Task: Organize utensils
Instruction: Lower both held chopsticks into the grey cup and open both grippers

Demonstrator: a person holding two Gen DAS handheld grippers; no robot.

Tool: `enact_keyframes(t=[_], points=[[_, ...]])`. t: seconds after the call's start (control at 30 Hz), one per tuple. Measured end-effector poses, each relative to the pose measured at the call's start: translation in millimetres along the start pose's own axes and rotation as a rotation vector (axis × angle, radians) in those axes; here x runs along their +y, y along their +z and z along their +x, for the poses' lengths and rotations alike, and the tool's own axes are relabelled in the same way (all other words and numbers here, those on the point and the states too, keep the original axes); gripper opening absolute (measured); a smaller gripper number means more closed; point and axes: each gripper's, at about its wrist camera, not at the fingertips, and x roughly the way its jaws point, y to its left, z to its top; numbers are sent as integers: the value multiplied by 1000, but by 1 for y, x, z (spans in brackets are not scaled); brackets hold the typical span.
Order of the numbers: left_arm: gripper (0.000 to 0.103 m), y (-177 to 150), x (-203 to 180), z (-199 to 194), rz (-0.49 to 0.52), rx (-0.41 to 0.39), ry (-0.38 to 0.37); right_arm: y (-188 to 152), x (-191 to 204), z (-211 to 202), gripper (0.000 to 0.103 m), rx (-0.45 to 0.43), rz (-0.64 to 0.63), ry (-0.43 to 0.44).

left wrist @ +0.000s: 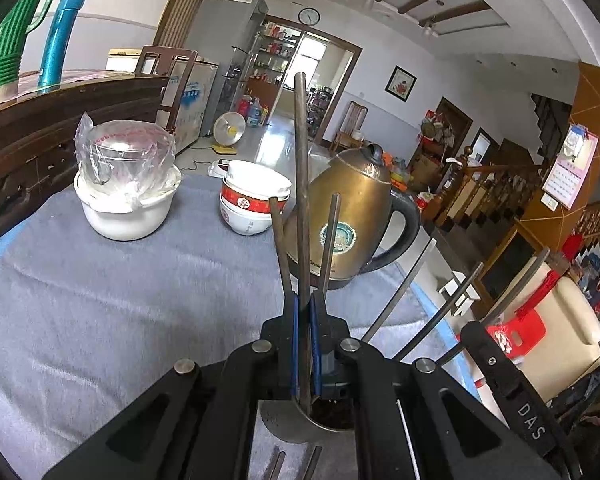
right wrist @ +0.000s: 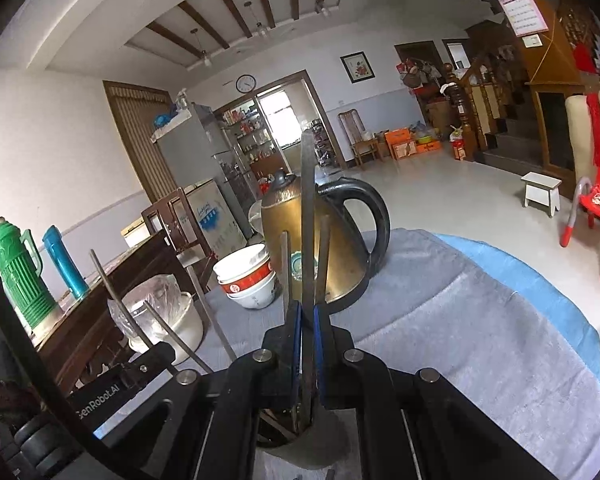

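Chopsticks stand as thin, dark, straight rods in a dull metal cup (left wrist: 288, 428), whose round rim shows just beneath each gripper; the cup rests on the grey, slightly fuzzy cloth (left wrist: 100, 300) that covers the table. In the left wrist view one long chopstick (left wrist: 301, 184) rises upright between the blue-lined fingers, and the left gripper (left wrist: 304, 340) is pressed nearly together, pinching that stick low on its shaft. Two shorter sticks (left wrist: 278, 248) flank it, leaning outward from the cup. In the right wrist view the right gripper (right wrist: 307, 344) is likewise narrowed on a single tall chopstick (right wrist: 308, 216), its blue pads touching the rod on both sides (the grip point sits just above the cup's mouth). More sticks lean away to the side in each view.

Beyond the cup, toward the far edge of the table, stands a brass-coloured kettle (left wrist: 352, 216) with a hammered lid, a round emblem on its belly and a curved black handle. Beside it sit stacked white bowls (left wrist: 252, 204) banded in red. Toward the far left corner a white pot (left wrist: 126, 208) holds a clear glass vessel wrapped in crinkled plastic. A blue cloth edge (right wrist: 540, 280) shows under the grey one along the right side. On a dark wooden cabinet behind the table stand a ribbed green thermos (right wrist: 16, 276) and a smooth teal flask (right wrist: 64, 260).
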Motion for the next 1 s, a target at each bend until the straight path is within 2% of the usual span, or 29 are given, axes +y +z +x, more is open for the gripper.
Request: enact_keyframes(t=[1.0], points=[[7, -12, 3, 7, 22, 62, -14, -9, 1, 12, 7, 53, -20, -6]])
